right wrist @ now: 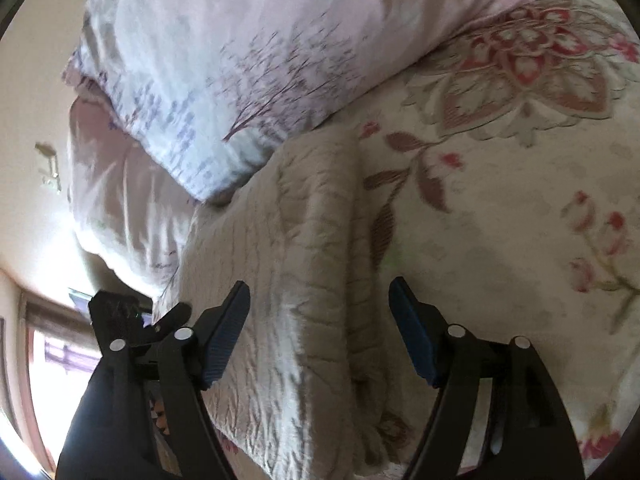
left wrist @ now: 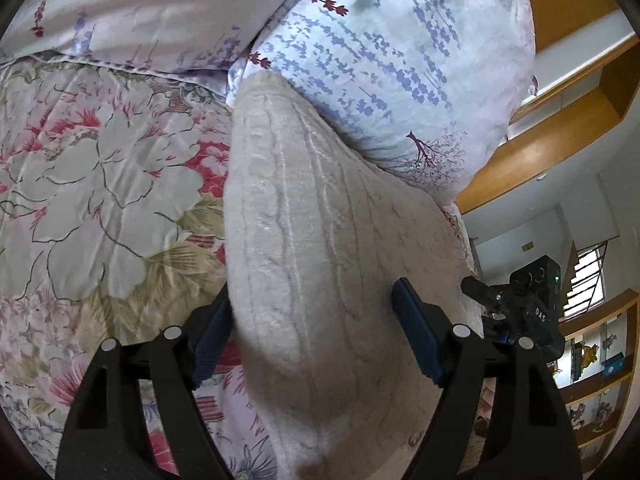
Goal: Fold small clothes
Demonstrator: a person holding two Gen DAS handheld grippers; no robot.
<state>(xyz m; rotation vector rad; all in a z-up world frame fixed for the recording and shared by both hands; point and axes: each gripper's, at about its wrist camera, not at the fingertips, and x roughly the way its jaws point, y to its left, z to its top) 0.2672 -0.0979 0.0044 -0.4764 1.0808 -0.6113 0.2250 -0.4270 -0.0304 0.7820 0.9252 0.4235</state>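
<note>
Two black plastic grippers, left gripper and right gripper. Ribbed blue pads lining each finger, round silver pivot pins on forked black linkage arms with slotted cut-outs.

Both views are lit by soft daylight. In the left wrist view, brightness is admitted through a window at the right edge; focus is sharp, and a shadow is cast beneath the knitted garment. In the right wrist view, glare is produced by a window at the lower left, and motion blur is present throughout. Strong barrel distortion and dark vignetted corners are seen in both.
</note>
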